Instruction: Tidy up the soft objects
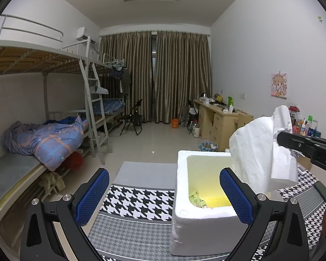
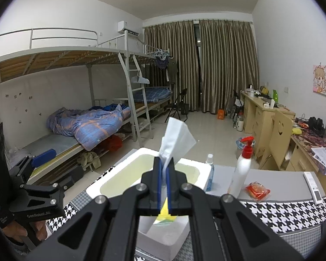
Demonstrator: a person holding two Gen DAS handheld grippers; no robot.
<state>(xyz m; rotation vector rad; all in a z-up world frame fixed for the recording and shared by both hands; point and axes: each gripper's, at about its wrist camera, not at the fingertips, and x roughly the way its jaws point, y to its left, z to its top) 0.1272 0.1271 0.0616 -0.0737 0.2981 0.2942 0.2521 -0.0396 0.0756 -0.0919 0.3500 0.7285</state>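
Note:
My right gripper (image 2: 163, 169) is shut on a white paper tissue (image 2: 176, 139) and holds it over the open white foam box (image 2: 93, 190). In the left wrist view the tissue (image 1: 258, 150) hangs from the right gripper (image 1: 282, 140) above the box's (image 1: 181, 187) right side. Inside the box lie a yellow sponge (image 1: 215, 200) and a small green packet (image 1: 196, 198). My left gripper (image 1: 164, 193) is open and empty, just in front of the box; its blue pads (image 1: 93, 195) straddle the box's near left part.
The box stands on a table with a houndstooth cloth (image 1: 137, 200). A white pump bottle (image 2: 241, 171), a small spray bottle (image 2: 209, 171), a red snack packet (image 2: 257, 190) and a remote (image 2: 313, 188) lie right of it. Bunk beds (image 2: 87, 119) at left, desks (image 2: 263, 113) at right.

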